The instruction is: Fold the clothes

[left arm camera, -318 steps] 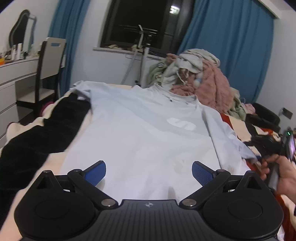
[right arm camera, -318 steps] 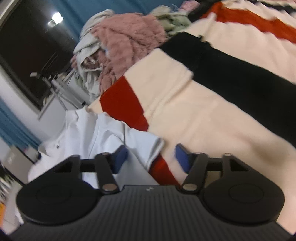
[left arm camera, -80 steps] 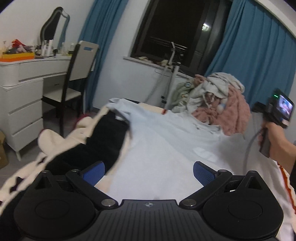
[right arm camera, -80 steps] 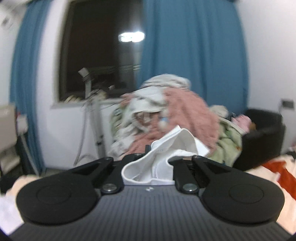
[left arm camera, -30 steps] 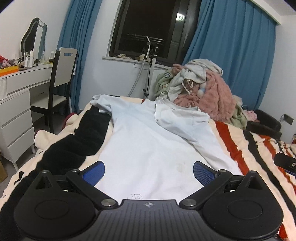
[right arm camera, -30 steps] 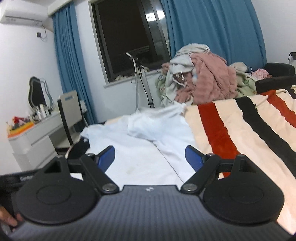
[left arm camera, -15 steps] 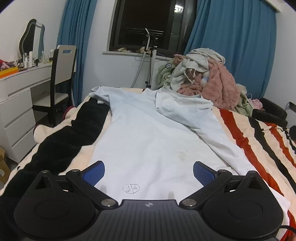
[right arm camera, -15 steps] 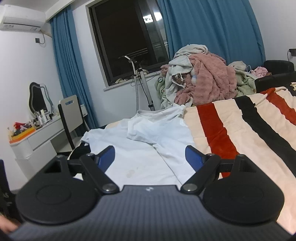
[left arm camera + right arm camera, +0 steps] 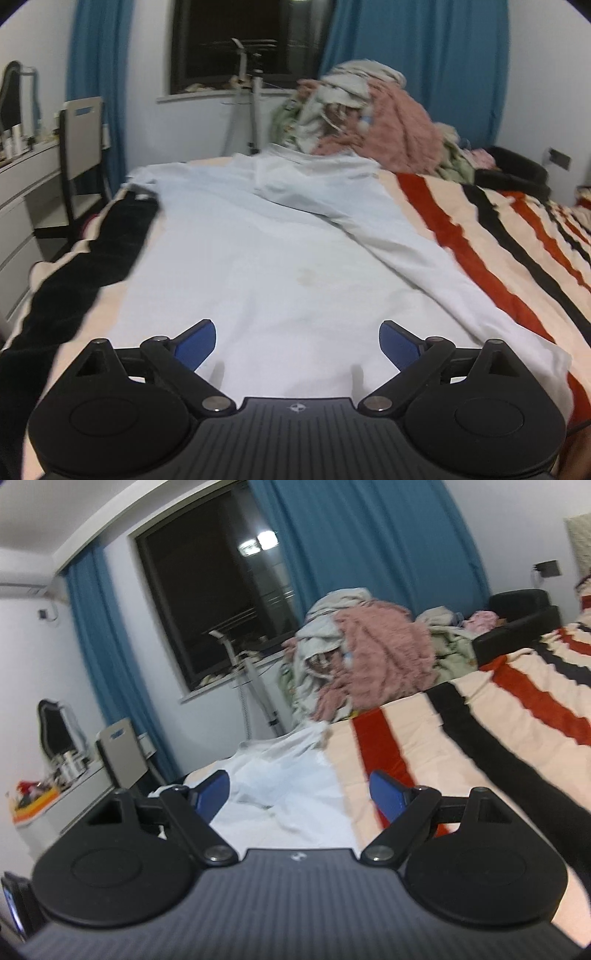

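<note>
Pale shirt spread flat on the striped bed, collar at the far end and hem nearest the fingers; its long axis runs straight away from the left gripper. One sleeve is already folded over the body on the right. The left gripper hangs just above the hem, jaws wide but closing, nothing between them. The right gripper, jaws wide and empty, sits beside the shirt's right edge. The left appears nearer the hem.
</note>
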A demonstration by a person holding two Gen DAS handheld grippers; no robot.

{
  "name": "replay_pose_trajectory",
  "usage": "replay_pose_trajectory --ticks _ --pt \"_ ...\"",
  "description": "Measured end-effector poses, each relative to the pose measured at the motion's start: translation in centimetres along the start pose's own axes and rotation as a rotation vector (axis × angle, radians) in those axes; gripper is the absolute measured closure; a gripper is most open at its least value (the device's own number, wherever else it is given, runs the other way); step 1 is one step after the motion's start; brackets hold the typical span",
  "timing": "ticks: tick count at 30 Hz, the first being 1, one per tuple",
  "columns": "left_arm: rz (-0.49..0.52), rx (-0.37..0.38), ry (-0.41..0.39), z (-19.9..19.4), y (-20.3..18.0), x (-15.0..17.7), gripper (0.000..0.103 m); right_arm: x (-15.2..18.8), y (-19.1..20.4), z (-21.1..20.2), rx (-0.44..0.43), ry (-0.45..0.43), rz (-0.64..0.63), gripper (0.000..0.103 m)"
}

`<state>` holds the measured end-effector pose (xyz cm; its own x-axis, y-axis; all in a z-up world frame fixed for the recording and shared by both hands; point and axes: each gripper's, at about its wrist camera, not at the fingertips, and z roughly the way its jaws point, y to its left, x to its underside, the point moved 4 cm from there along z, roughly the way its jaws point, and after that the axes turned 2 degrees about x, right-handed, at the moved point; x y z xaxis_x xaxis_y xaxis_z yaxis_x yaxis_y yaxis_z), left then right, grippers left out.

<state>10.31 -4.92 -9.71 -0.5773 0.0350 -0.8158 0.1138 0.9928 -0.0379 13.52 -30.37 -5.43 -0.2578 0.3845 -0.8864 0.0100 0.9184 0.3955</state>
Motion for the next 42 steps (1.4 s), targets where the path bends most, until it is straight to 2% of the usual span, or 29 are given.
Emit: replay_pose_trajectory --ticks 8,13,18,25,28,31,37,38,41,42 --pt "0.080 0.127 0.051 1.8 -9.2 -0.1 0.014 -0.7 -5.5 0.2 0.072 0.000 0.152 0.019" --pt "0.129 0.255 0.094 2.4 -15.9 0.5 0.019 -1.1 -7.9 -0.7 0.149 -0.068 0.214 0.019" --pt "0.214 0.315 0.109 3.2 -21.1 1.5 0.023 -1.2 -10.7 -1.4 0.216 -0.102 0.282 0.019" --pt "0.268 0.412 0.148 4.6 -24.4 3.2 0.035 -1.3 -13.7 -3.6 0.266 -0.177 0.337 0.019" --pt "0.294 0.480 0.155 5.1 -25.5 4.1 0.046 -1.2 -15.4 -4.6 0.296 -0.226 0.404 0.017" --pt "0.292 0.541 0.159 5.3 -26.4 4.9 0.045 -0.8 -16.5 -5.1 0.328 -0.260 0.464 0.017" --pt "0.358 0.542 0.131 7.1 -28.9 5.9 0.048 -0.5 -15.6 -4.0 0.339 -0.239 0.414 0.017" --pt "0.371 0.536 0.126 7.5 -29.3 6.1 0.055 -0.5 -15.5 -3.9 0.341 -0.236 0.404 0.017" --pt "0.367 0.484 0.138 8.7 -29.3 6.6 0.089 -0.4 -15.4 -3.5 0.356 -0.226 0.392 0.017" --pt "0.356 0.470 0.139 8.8 -29.0 6.6 0.094 -0.3 -15.5 -3.4 0.362 -0.222 0.393 0.017"
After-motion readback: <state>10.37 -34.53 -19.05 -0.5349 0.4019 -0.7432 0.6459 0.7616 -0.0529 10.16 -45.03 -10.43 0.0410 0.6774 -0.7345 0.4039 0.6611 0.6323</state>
